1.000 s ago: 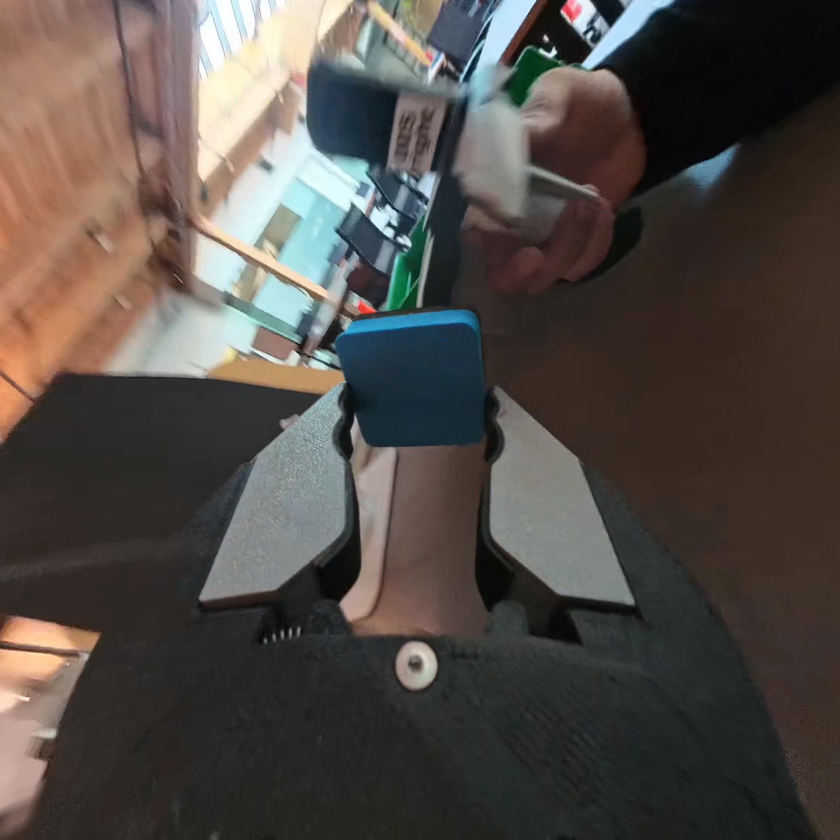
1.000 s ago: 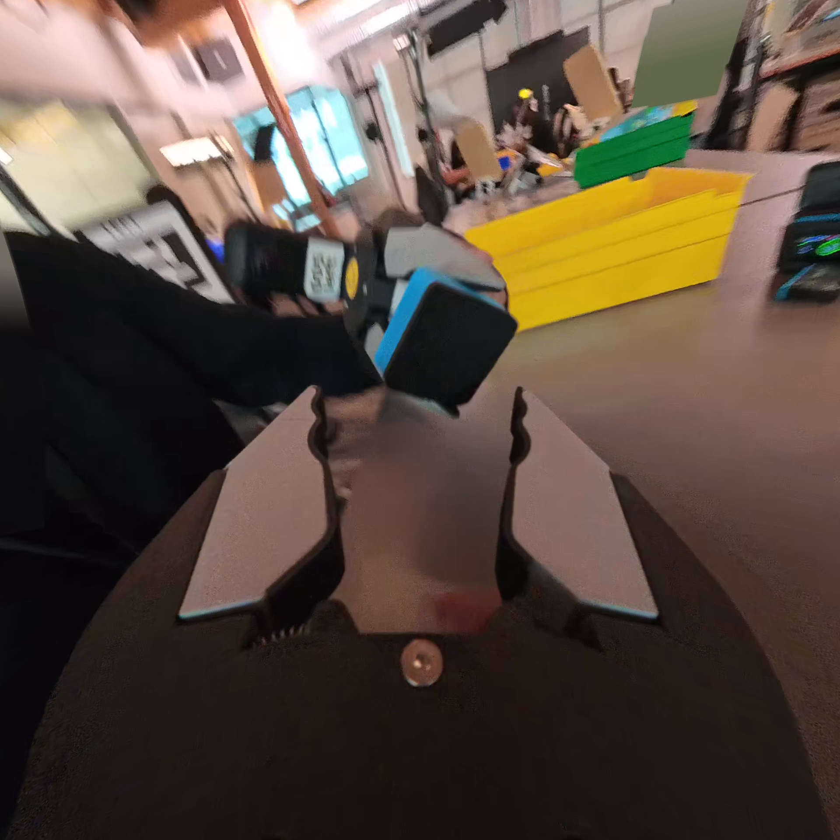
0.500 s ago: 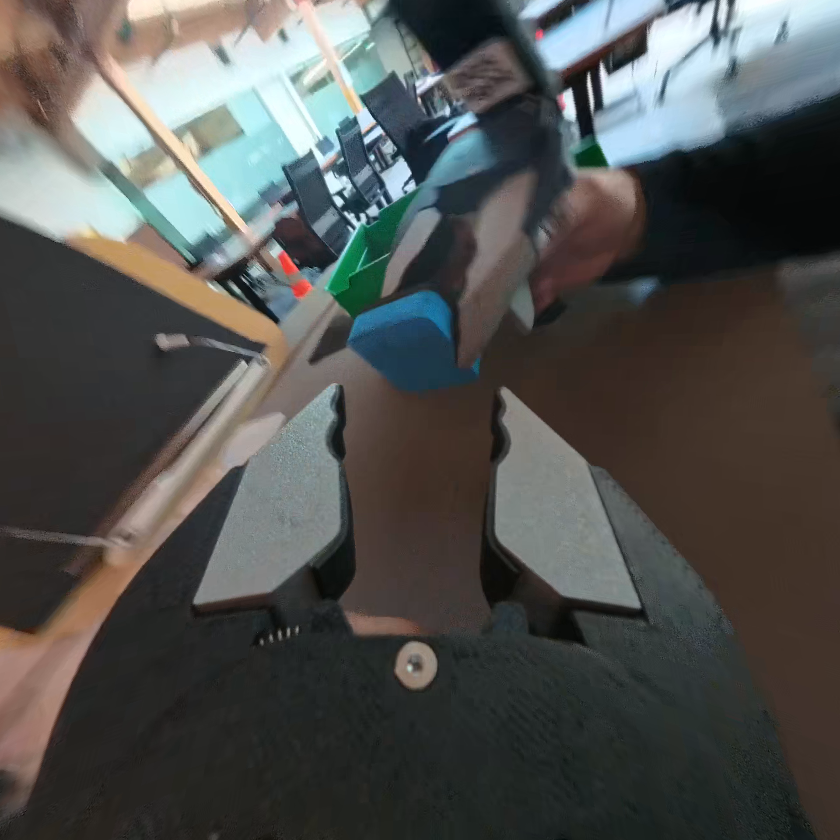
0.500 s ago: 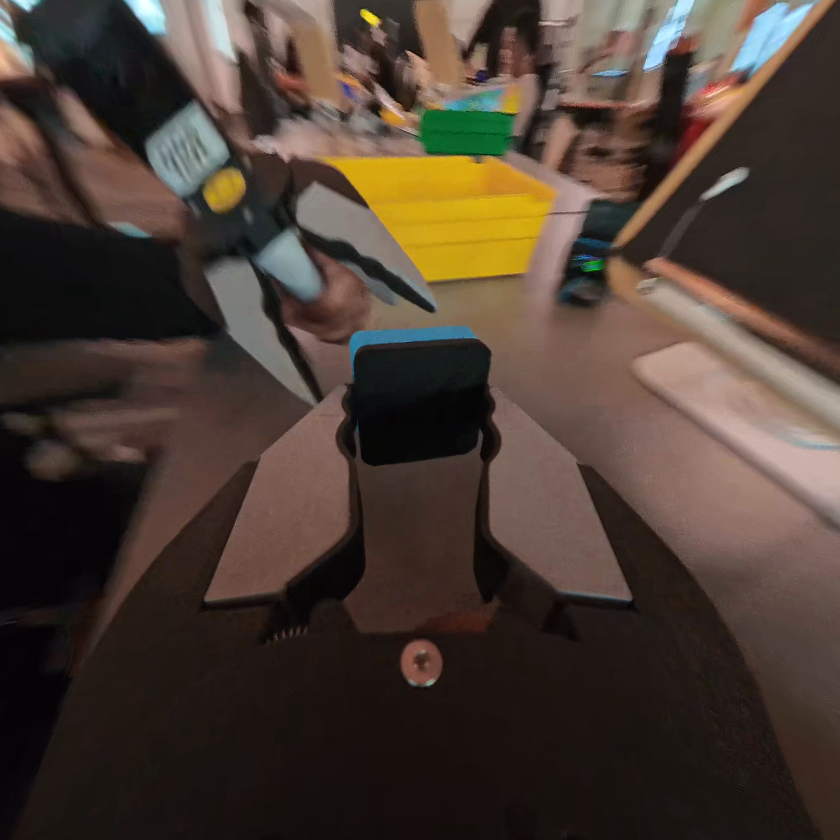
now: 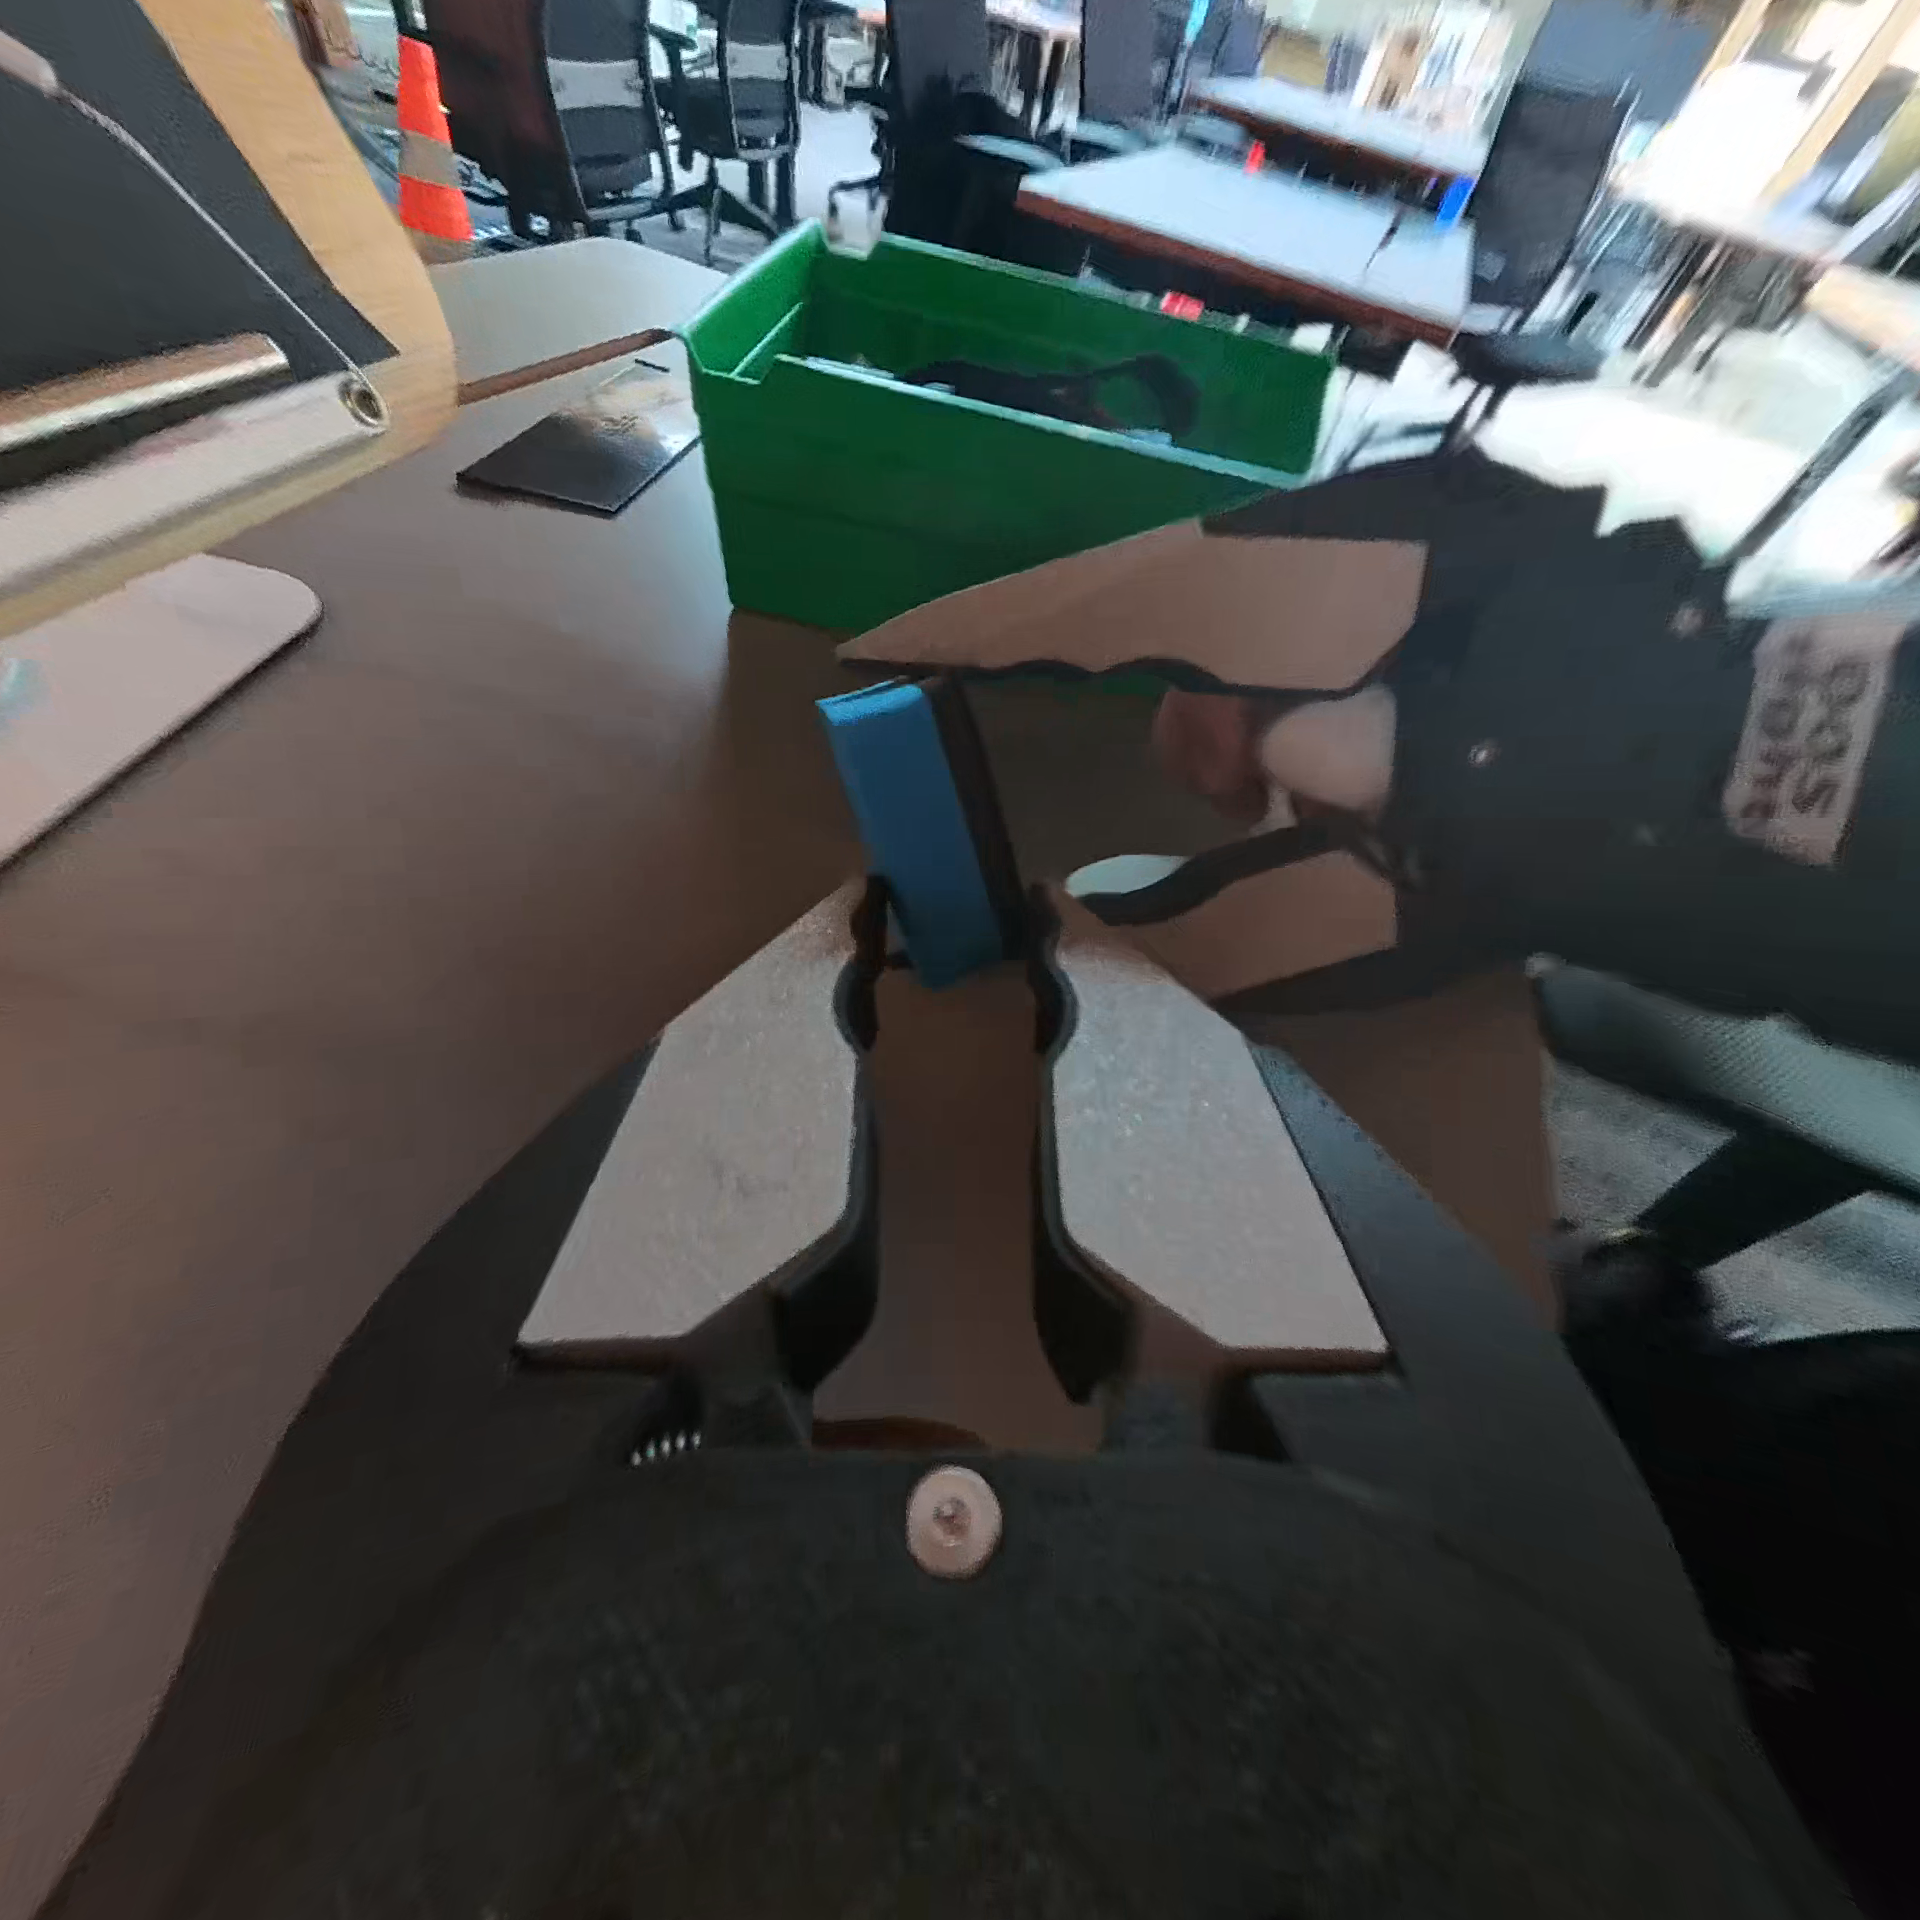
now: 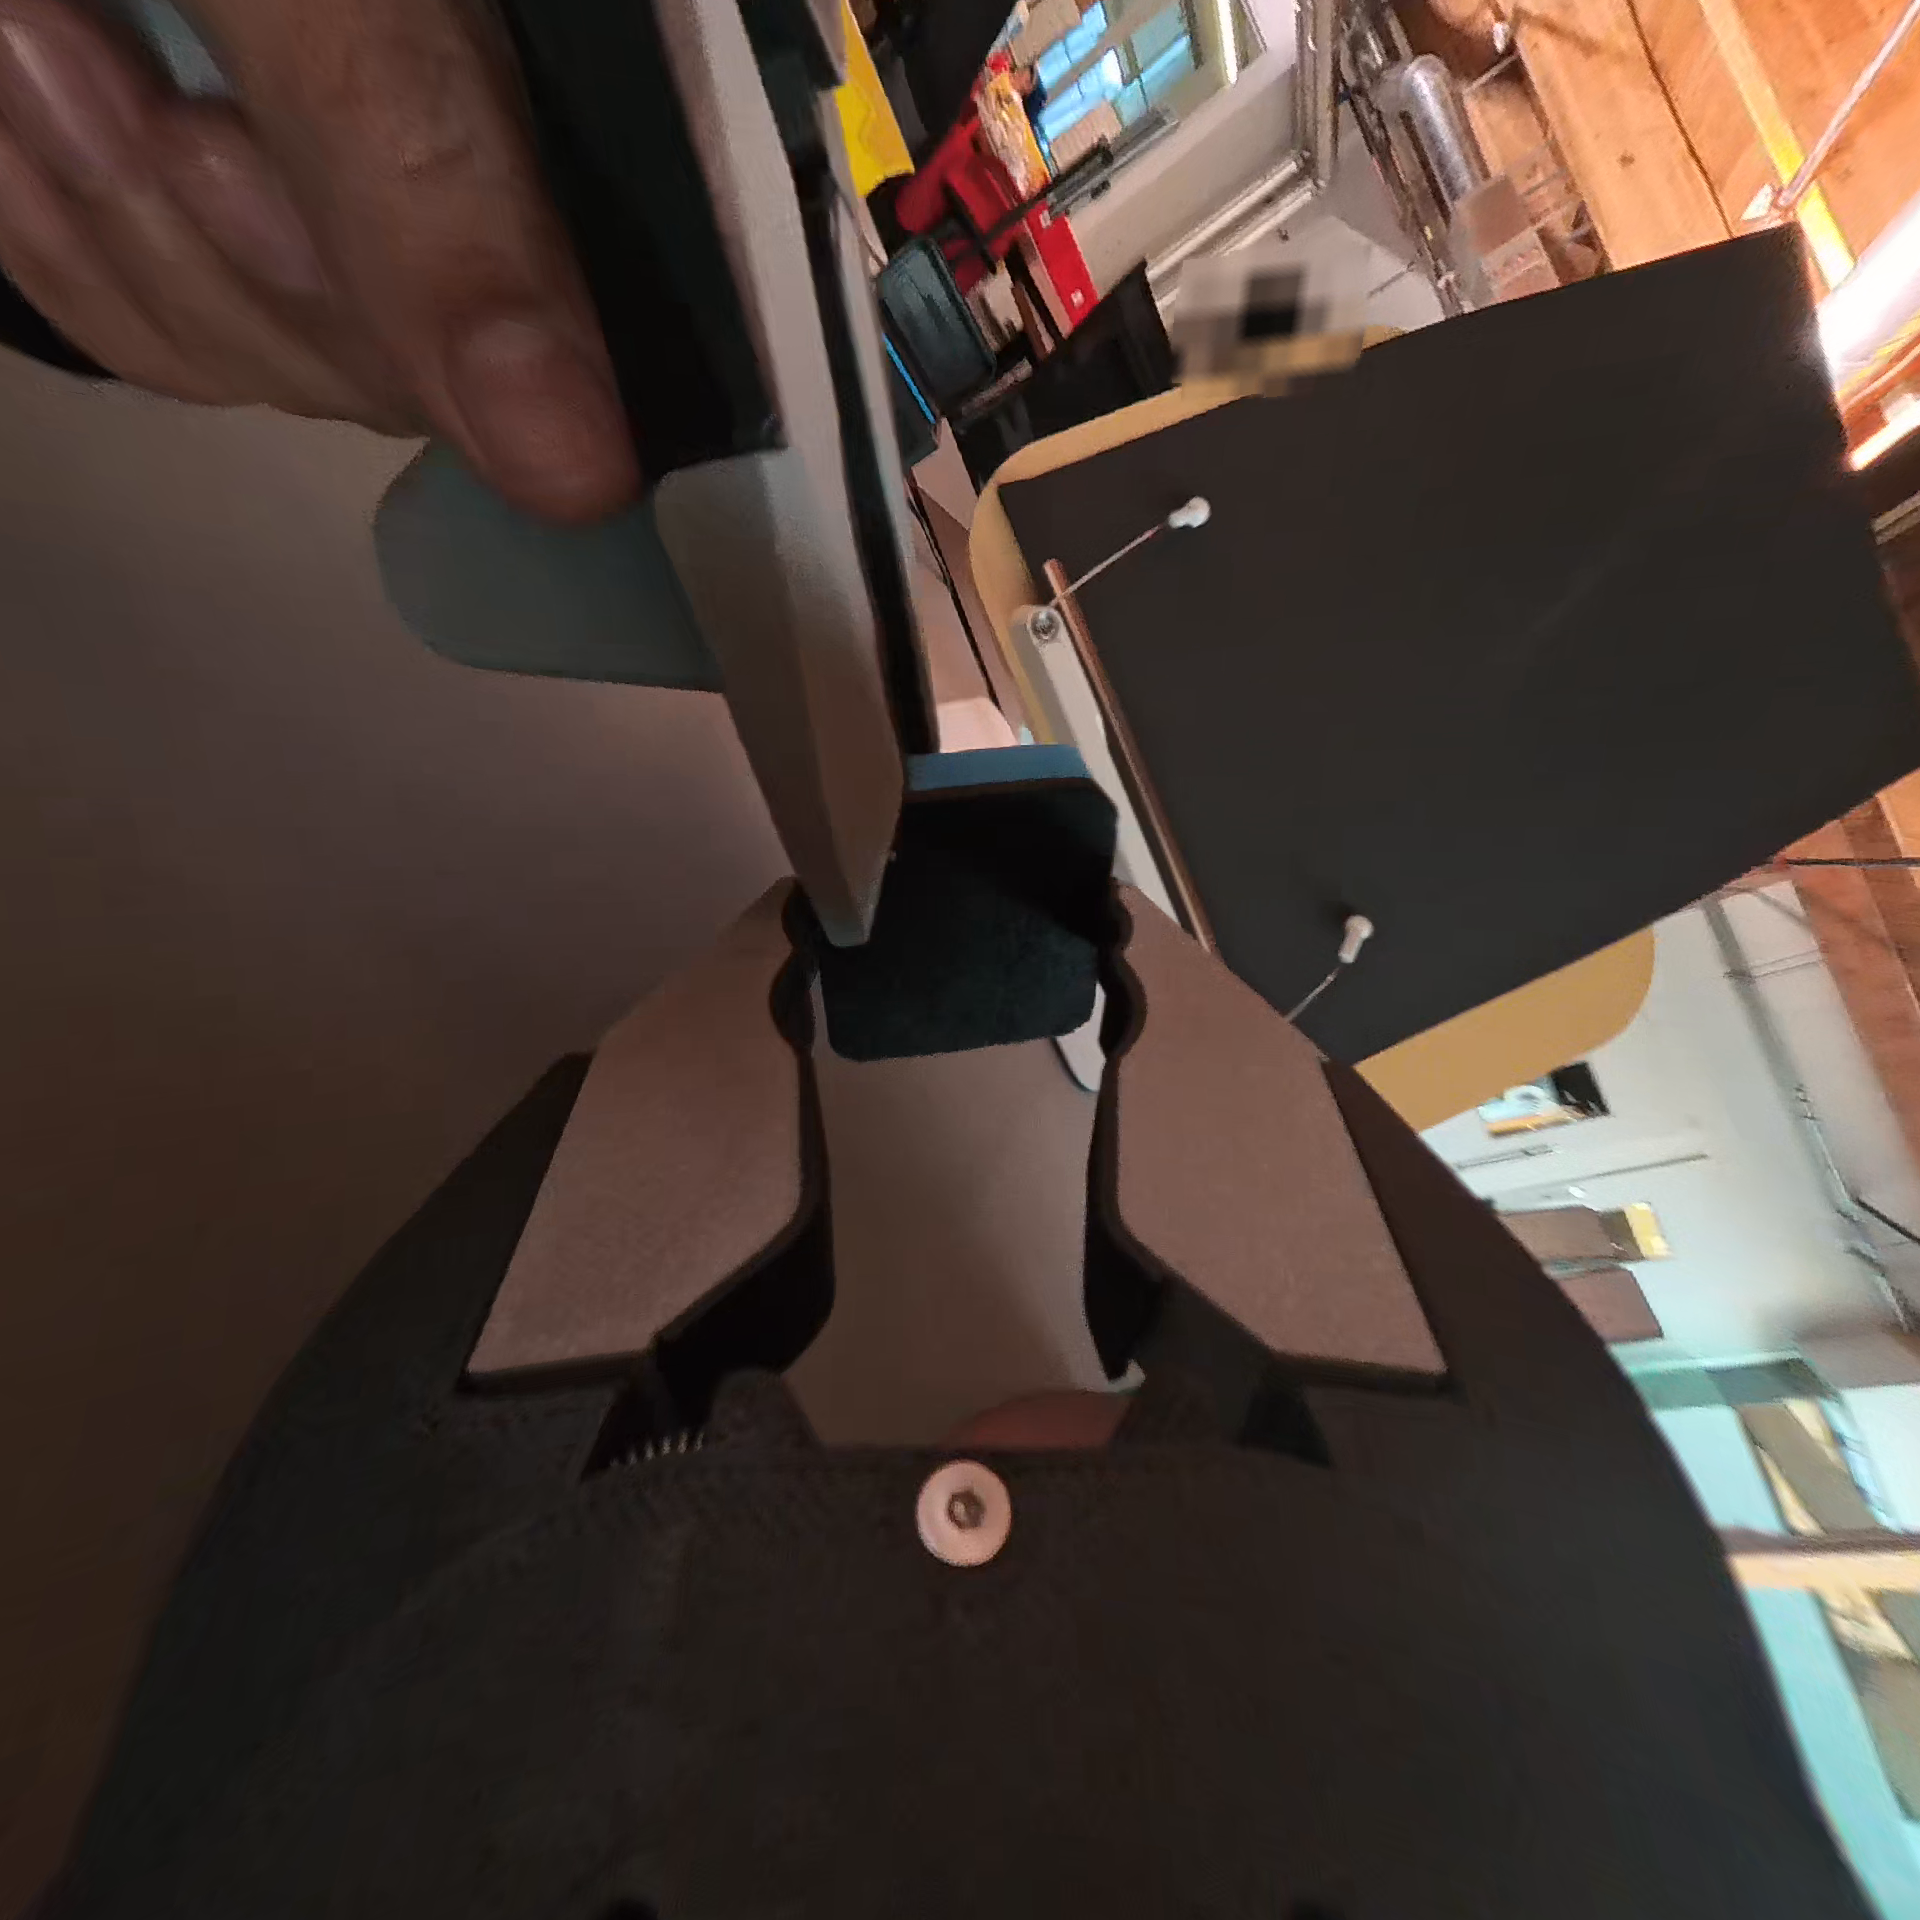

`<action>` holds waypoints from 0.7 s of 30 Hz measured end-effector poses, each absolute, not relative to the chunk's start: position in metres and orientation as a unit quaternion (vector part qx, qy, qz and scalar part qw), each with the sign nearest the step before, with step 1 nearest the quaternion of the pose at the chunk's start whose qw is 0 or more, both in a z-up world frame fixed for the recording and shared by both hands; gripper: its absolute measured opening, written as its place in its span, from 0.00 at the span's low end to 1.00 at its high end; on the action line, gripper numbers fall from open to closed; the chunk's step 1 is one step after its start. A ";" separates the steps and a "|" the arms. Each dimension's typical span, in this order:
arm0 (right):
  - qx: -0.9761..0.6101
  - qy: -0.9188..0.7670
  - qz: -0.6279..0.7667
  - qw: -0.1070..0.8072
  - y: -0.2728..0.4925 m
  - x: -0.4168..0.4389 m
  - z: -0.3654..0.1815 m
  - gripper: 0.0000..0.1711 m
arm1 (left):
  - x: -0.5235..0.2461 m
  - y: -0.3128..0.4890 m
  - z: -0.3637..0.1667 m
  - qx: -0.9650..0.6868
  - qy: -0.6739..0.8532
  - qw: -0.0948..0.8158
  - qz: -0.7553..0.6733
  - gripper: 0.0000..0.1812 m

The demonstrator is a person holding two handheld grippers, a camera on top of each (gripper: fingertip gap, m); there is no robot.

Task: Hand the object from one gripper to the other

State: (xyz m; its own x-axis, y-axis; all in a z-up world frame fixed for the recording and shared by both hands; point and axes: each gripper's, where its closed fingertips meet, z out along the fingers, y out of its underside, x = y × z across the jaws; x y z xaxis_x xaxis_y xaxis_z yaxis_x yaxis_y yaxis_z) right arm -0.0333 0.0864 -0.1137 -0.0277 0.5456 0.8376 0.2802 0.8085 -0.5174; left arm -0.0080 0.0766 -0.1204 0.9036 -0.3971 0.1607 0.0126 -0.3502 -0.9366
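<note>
Above the brown tabletop, both claws pinch the blue-and-black pad: left claw across its thickness, right claw across its width, so only a release seems left.

Layout keyed to the bin: bin sits on table, toward its far side. Flat pad lies on table left of bin. Cone stands behind-left of bin, chairs behind it. Block held above table in front of bin.
</note>
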 end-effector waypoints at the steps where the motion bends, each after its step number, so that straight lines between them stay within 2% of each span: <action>1: -0.289 -0.713 0.121 0.627 0.084 -0.032 -0.115 0.31 | -0.011 0.076 -0.122 -0.803 0.142 0.559 -0.151 0.13; 3: -0.289 -0.733 0.190 0.585 0.072 -0.027 -0.121 0.40 | -0.015 0.072 -0.124 -0.808 0.197 0.547 -0.090 0.13; 8: -0.321 -0.748 0.372 0.446 0.060 -0.010 -0.123 0.40 | -0.013 0.042 -0.128 -0.778 0.401 0.482 -0.025 0.13; 12: -0.300 -0.762 0.428 0.383 0.041 0.000 -0.124 0.32 | -0.001 0.025 -0.117 -0.751 0.466 0.459 -0.088 0.13; 14: -0.293 -0.761 0.425 0.394 0.038 -0.002 -0.123 0.19 | 0.001 0.017 -0.123 -0.758 0.488 0.420 -0.108 0.13; 16: -0.288 -0.766 0.435 0.375 0.032 0.000 -0.126 0.12 | -0.001 0.016 -0.132 -0.768 0.493 0.392 -0.117 0.13; 20: -0.349 -0.748 0.472 0.309 0.038 -0.005 -0.133 0.11 | -0.007 0.027 -0.128 -0.783 0.417 0.426 -0.179 0.13; 21: -0.382 -0.732 0.489 0.282 0.044 -0.008 -0.134 0.11 | -0.014 0.034 -0.123 -0.783 0.392 0.452 -0.169 0.20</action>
State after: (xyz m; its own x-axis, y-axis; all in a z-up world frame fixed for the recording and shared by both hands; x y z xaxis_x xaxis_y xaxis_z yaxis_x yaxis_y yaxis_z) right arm -0.0075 0.0437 -0.1341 -0.5489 0.8349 0.0401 0.2830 0.2308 -0.9309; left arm -0.0138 0.0338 -0.1234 0.6354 -0.7669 -0.0907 -0.4617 -0.2832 -0.8406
